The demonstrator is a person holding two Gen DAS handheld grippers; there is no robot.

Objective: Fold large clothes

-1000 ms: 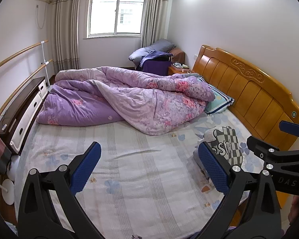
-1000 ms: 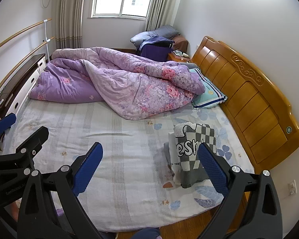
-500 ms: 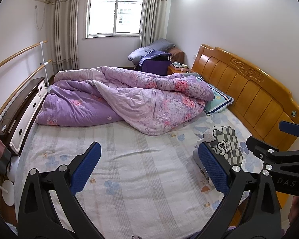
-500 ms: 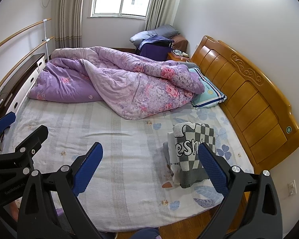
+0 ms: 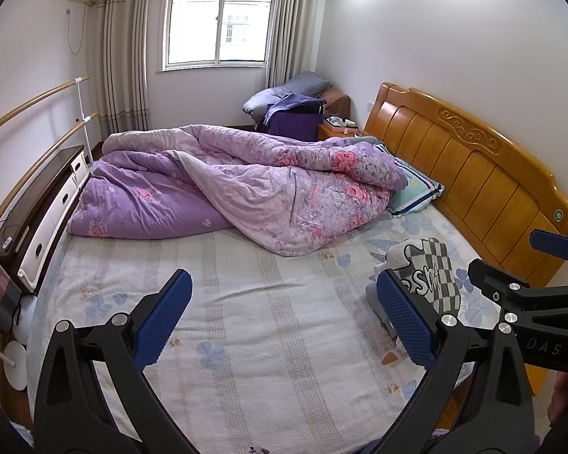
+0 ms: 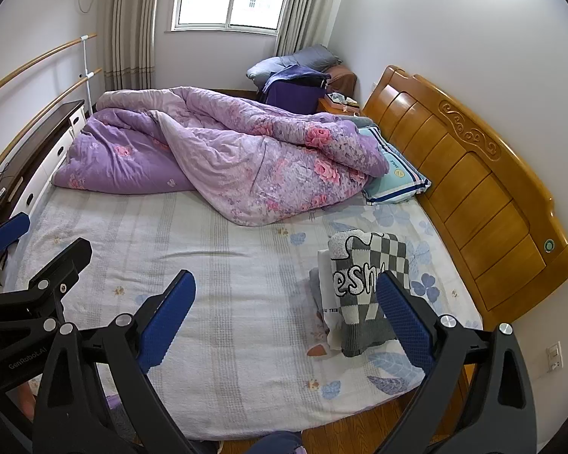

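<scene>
Right wrist view: the right tongs (image 6: 286,317) hang with fingers spread wide and empty above the bed (image 6: 223,302), where a folded checkered sweater (image 6: 363,283) tops a small stack of clothes near the wooden headboard (image 6: 473,189). The left tongs (image 5: 284,319) are likewise held apart and grip nothing. A purple floral quilt (image 5: 246,185) lies bunched across the far side.

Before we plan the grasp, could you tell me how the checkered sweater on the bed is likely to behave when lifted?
The checkered sweater looks like thick knit, so probably floppy: it would likely unfold and sag. It lies atop other folded clothes, which may shift. Probably not slippery.
</scene>
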